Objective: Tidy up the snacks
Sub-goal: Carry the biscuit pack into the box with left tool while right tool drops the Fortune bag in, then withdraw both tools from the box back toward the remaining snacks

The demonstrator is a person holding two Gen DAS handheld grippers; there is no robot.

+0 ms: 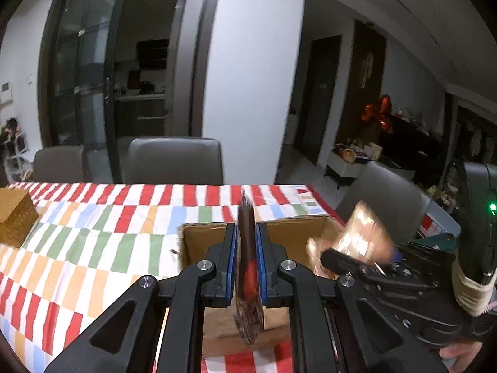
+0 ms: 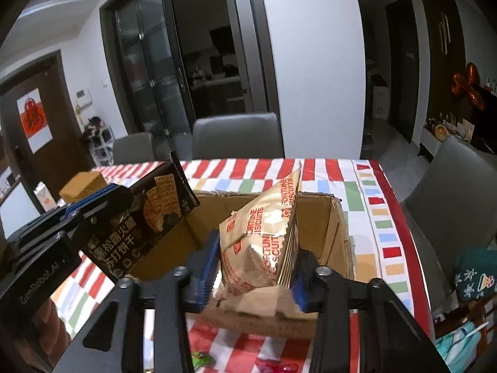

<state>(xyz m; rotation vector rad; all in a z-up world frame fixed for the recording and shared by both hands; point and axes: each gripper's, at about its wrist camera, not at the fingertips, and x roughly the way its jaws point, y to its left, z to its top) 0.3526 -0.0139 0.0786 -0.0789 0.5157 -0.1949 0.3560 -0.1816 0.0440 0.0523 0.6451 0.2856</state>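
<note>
In the left wrist view, my left gripper (image 1: pixel 246 261) is shut on a dark cracker pack (image 1: pixel 247 248), seen edge-on above an open cardboard box (image 1: pixel 202 227). The right wrist view shows this pack (image 2: pixel 149 217) flat-on at the left, still in the left gripper (image 2: pixel 124 199) and over the box's left corner. My right gripper (image 2: pixel 256 267) holds a gold Fortune Biscuits packet (image 2: pixel 261 236) upright between its jaws, with both pads against its sides, above the box (image 2: pixel 338 227). Seen from the left wrist, that gold packet (image 1: pixel 363 233) is blurred in the right gripper (image 1: pixel 351 248).
The box stands on a table with a striped, multicoloured cloth (image 2: pixel 357 192). A brown cork-like block (image 1: pixel 15 214) sits far left. Grey chairs (image 1: pixel 175 161) line the far edge, with another chair (image 2: pixel 459 192) on the right. Small wrapped sweets (image 2: pixel 202 359) lie at the near edge.
</note>
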